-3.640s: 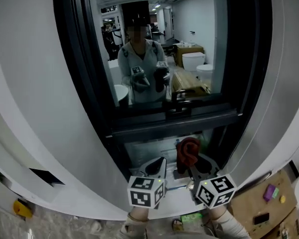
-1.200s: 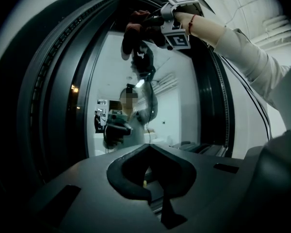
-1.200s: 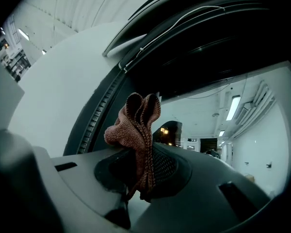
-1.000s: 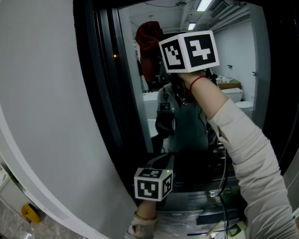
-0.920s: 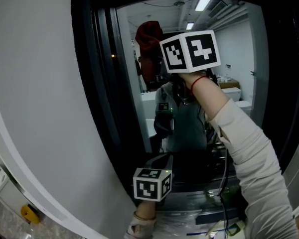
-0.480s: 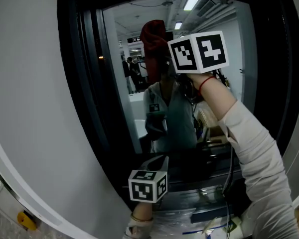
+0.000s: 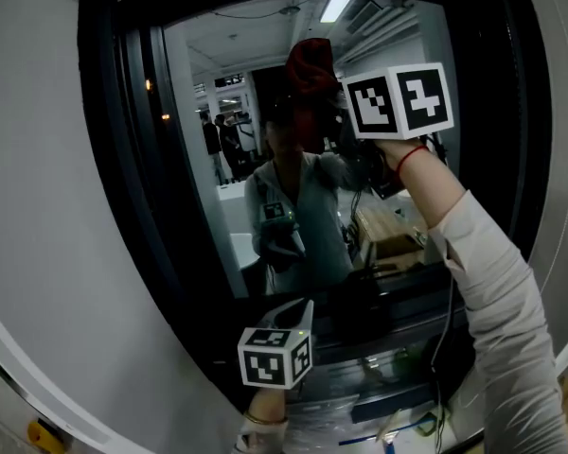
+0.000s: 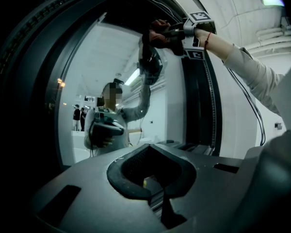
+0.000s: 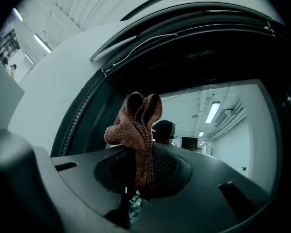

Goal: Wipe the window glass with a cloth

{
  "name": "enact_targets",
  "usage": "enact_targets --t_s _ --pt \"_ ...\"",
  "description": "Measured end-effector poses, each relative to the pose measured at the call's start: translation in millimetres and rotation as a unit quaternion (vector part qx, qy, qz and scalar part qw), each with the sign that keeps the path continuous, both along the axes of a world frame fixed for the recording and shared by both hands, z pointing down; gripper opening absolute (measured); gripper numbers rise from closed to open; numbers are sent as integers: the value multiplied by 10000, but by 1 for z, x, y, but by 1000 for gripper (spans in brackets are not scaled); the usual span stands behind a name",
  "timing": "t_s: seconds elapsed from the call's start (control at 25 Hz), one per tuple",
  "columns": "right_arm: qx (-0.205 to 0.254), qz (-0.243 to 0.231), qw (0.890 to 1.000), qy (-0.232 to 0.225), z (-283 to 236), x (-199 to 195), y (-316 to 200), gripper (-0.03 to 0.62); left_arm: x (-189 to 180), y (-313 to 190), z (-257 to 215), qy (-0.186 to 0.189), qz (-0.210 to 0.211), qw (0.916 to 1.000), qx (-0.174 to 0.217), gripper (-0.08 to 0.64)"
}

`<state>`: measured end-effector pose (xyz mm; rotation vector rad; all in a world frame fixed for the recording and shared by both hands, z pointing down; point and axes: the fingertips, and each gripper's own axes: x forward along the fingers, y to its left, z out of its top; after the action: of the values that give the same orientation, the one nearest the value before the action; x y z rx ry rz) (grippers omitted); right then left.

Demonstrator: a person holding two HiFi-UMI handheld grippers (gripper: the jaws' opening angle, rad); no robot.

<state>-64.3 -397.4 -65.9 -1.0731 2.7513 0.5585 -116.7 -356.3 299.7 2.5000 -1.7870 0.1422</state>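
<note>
R gripper [image 9: 138, 181] shifted right, knit rust-red cloth [image 9: 137, 130] pinched, prob. touching glass [image 7: 199, 159]

Raised high: the right arm [image 7: 488, 320] in a pale long sleeve, reaching from the near right up toward the far top centre, with a thin red band [image 7: 412, 153] on the wrist. The right gripper [image 9: 138, 178] is at the top, its marker cube [image 7: 399, 101] facing the camera, jaws clamped on a reddish-brown knitted cloth [image 9: 136, 130] that sticks out past the tips. Held low and near the body, the left gripper [image 8: 155, 194] points forward and up, jaws together, nothing between them. The left hand [image 7: 258, 431] is barely visible at the near edge.
</note>
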Motion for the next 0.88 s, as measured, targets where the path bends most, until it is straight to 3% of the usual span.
enact_targets --t_s 0.48,0.88 --pt "-149 723 9971 -195 7 91 -23 51 39 -6 8 -14 460 9989 -69 5" --pt "-245 1488 9877 -408 10 162 -44 51 57 -13 15 39 764 9970 -81 5"
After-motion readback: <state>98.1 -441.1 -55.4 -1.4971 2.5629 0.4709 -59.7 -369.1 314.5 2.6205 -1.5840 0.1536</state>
